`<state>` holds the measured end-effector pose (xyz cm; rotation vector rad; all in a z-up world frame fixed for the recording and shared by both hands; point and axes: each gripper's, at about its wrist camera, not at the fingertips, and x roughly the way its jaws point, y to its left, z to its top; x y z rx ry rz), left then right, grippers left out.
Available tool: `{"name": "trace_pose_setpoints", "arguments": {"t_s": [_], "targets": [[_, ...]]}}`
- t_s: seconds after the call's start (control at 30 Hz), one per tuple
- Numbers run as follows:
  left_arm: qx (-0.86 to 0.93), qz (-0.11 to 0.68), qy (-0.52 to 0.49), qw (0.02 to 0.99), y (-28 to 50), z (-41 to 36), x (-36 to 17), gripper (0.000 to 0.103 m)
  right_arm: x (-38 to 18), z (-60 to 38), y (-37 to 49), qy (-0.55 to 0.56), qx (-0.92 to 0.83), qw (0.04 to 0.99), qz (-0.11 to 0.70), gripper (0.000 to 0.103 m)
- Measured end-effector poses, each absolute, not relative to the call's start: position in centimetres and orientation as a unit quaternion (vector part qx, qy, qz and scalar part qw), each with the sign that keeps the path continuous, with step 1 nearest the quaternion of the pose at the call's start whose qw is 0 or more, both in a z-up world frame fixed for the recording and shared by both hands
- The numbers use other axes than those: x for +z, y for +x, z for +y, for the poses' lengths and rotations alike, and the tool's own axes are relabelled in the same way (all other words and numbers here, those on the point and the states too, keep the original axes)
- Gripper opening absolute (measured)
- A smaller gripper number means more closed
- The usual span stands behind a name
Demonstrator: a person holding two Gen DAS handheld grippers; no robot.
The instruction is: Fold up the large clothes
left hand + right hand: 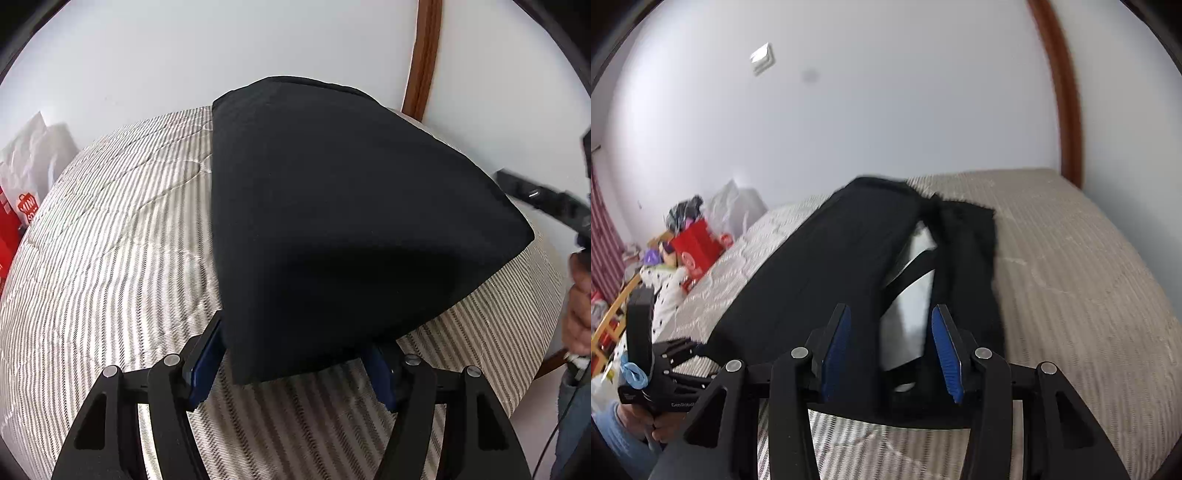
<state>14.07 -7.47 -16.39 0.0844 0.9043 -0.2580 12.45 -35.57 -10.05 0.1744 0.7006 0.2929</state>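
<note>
Your left tongs (295, 354) stand parted around the near corner of the black fabric garment (332, 221), which lies ahead on the grey-striped quilted bed (110, 258). Your right tongs (892, 350) are released above it. "GenRobot" shows, cut off, on the left device. Far left, the red bag's (694, 247) lettering is unreadable.

Both wrist views look low across the striped bed (110, 240), sharing the black garment (332, 221).

The black garment (332, 221) hid the left hand-held gripper's (295, 354) fingertips. In the right wrist view its far end was motion-blurred. The right hand-held gripper (546, 199) was a blurred streak, cut off at the left wrist view's edge.
</note>
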Motion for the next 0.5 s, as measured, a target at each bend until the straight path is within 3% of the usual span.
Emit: {"name": "trace_pose_setpoints", "arguments": {"t_s": [0.07, 0.1, 0.13, 0.17, 0.5], "targets": [[-0.118, 0.435, 0.046, 0.892, 14.1, -8.1, -16.5, 0.066, -11.5, -34.4, 13.9, 0.080, 0.134, 0.917, 0.367, 0.045], [-0.115, 0.434, 0.047, 0.892, 14.2, -8.4, -16.5, 0.066, -12.0, -34.1, 14.5, 0.082, 0.128, 0.914, 0.376, 0.037], [-0.112, 0.433, 0.048, 0.893, 14.3, -8.5, -16.6, 0.066, -12.4, -33.7, 15.1, 0.085, 0.129, 0.911, 0.382, 0.029], [-0.109, 0.432, 0.051, 0.894, 14.3, -8.7, -16.6, 0.066, -12.7, -33.4, 15.6, 0.089, 0.139, 0.908, 0.386, 0.006], [-0.091, 0.432, 0.065, 0.895, 14.9, -10.0, -16.8, 0.069, -6.1, -36.0, 10.9, 0.088, 0.139, 0.957, 0.240, 0.002]]}}
